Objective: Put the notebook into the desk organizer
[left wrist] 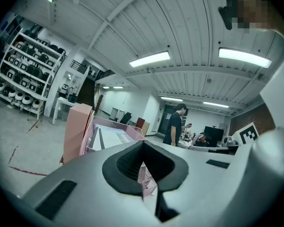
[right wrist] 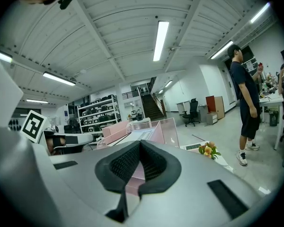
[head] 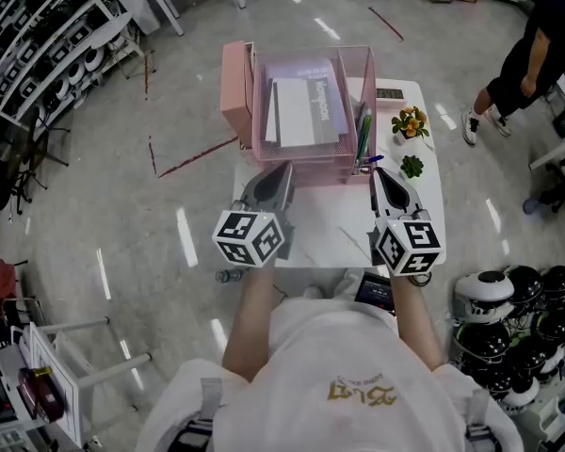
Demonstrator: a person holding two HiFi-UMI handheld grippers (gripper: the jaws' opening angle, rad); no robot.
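A pink wire desk organizer [head: 367, 73] stands at the far side of the white table [head: 330, 238]. A lavender notebook [head: 311, 90] lies inside it, with a white one [head: 292, 116] leaning in front. My left gripper [head: 282, 170] is shut and empty, its tip just before the organizer's front left corner. My right gripper [head: 376, 173] is also shut and empty, near the front right corner. In the left gripper view the shut left gripper [left wrist: 143, 148] points at the organizer [left wrist: 109, 134]. The right gripper view has the shut right gripper [right wrist: 141, 146] before the organizer's pink wall [right wrist: 166, 132].
Pens [head: 363, 139] stand in a holder at the organizer's right. A small flower ornament [head: 410, 121], a green plant [head: 411, 166] and a calculator [head: 389, 93] sit on the table's right side. A person [head: 537, 55] stands at the far right. Helmets [head: 508, 318] are stacked lower right.
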